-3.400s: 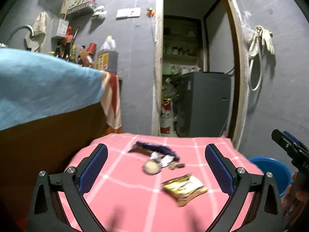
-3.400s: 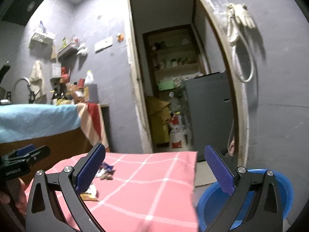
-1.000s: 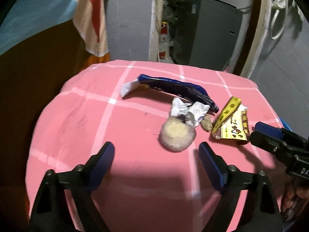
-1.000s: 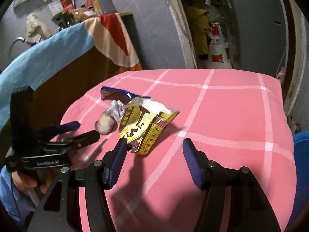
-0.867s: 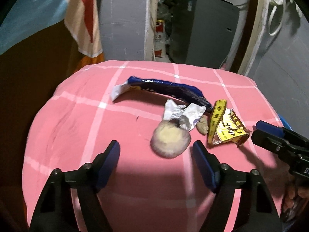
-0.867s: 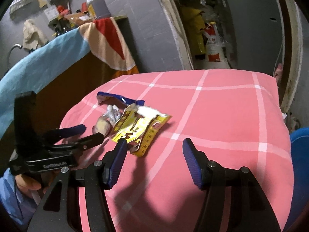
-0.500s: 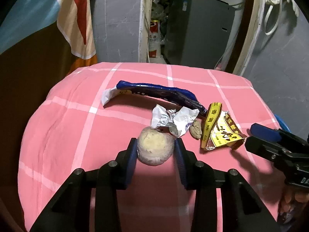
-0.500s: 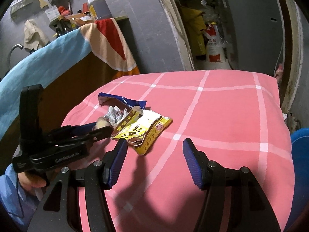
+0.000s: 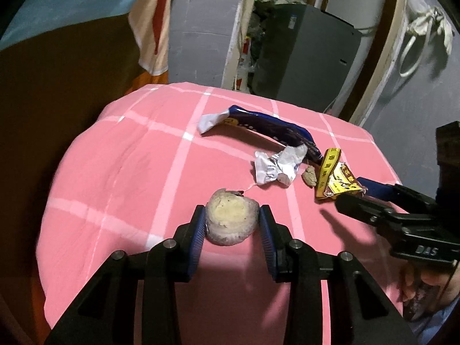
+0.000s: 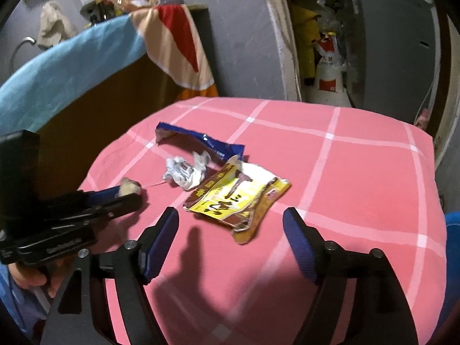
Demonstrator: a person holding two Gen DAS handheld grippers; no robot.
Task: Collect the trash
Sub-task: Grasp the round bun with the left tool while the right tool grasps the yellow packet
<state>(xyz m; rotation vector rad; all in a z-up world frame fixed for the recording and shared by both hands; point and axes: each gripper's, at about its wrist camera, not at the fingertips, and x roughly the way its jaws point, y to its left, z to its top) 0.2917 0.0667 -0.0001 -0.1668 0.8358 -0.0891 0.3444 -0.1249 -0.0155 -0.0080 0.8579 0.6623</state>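
**Two grippers over a litter-strewn pink cloth**

Two hand-held grippers work the pink checked tablecloth (image 9: 138, 172), one to each piece, which I take to be why they sit side by side. The left gripper (image 9: 232, 224) is clamped on a pale, round, crumbly lump of leftover food (image 9: 230, 222), its blue pads touching both sides so it can be lifted whole. The right gripper (image 10: 230, 230) hovers with its jaws wide apart, just short of the crinkled yellow-and-brown snack packet (image 10: 238, 198), lined up to straddle it. That packet lies flat, torn open and creased. Beyond it rest a crumpled white-and-silver foil wrapper (image 10: 184, 172), a long dark-blue plastic wrapper (image 10: 201, 141) and a small brown scrap (image 9: 310, 176). A blue tub's rim (image 10: 452, 221) shows at the right edge, probably the bin.
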